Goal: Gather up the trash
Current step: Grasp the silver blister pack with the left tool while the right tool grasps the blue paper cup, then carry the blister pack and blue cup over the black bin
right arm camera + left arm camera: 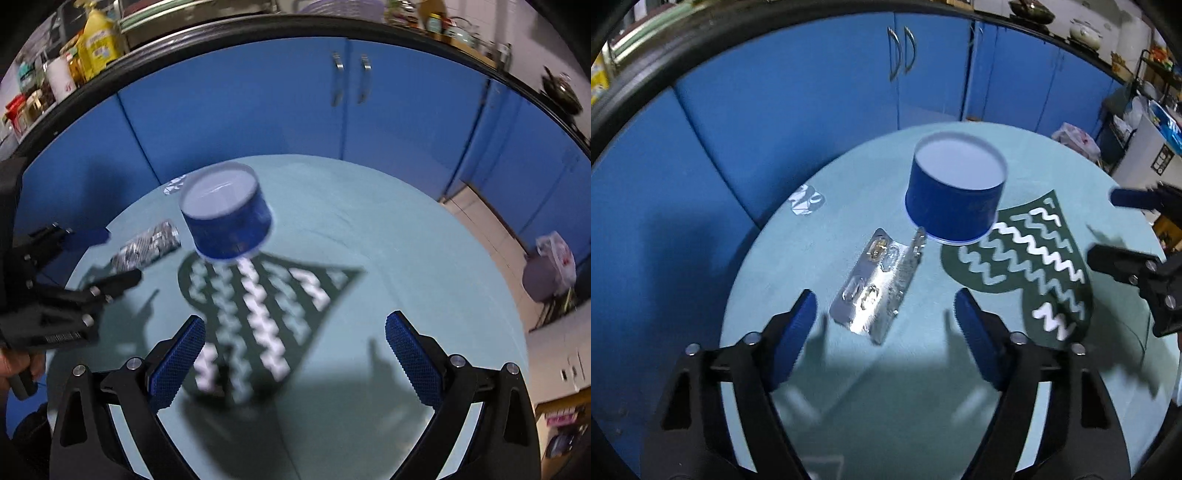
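Note:
A round blue tub with a white inside stands on the round teal table; it also shows in the right wrist view. Two silver blister packs lie in front of it, just ahead of my open, empty left gripper. A dark green wrapper with white zigzags lies to the tub's right, and it also shows in the right wrist view, just ahead of my open, empty right gripper. A small crumpled silver wrapper lies at the far left edge.
Blue cabinet doors stand behind the table. The right gripper shows at the right of the left wrist view; the left gripper shows at the left of the right wrist view. A bin with a plastic bag sits on the floor.

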Demonstrator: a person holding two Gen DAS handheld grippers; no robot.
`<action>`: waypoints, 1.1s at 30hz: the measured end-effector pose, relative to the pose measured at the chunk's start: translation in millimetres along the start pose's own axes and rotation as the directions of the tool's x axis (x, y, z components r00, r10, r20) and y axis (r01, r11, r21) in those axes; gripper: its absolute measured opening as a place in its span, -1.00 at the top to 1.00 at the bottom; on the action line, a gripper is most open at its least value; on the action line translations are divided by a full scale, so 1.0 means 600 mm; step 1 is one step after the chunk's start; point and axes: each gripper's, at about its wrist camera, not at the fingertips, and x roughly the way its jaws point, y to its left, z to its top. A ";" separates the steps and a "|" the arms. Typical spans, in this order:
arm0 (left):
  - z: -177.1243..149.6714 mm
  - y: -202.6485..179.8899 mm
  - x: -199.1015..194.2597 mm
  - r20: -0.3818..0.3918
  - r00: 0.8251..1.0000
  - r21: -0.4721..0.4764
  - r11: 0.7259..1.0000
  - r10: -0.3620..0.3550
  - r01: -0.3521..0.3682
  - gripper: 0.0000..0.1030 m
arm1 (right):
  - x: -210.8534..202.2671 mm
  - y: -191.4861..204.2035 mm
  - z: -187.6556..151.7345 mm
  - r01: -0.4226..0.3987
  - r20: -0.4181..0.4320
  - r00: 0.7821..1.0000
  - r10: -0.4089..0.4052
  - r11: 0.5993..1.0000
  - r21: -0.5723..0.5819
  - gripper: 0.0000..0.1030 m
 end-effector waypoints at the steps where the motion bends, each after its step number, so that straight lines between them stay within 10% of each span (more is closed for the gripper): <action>1: 0.003 0.007 0.009 -0.004 1.000 0.000 1.000 -0.010 0.010 -0.44 | 0.010 0.004 0.011 -0.016 -0.005 1.000 0.016 1.000 0.003 -0.85; 8: 0.024 0.023 0.050 -0.015 0.997 0.032 0.997 -0.076 0.076 -0.42 | 0.069 0.011 0.074 -0.111 -0.031 0.993 0.113 0.992 0.063 -0.85; 15: 0.030 0.050 0.055 0.010 0.998 -0.008 0.998 -0.062 0.062 0.25 | 0.115 0.043 0.114 -0.111 -0.050 0.992 0.112 0.994 0.023 -0.85; 33: 0.025 0.065 0.046 0.012 0.994 -0.114 0.987 -0.109 0.110 0.35 | 0.099 0.064 0.113 -0.016 0.007 1.000 0.016 0.996 -0.088 -0.46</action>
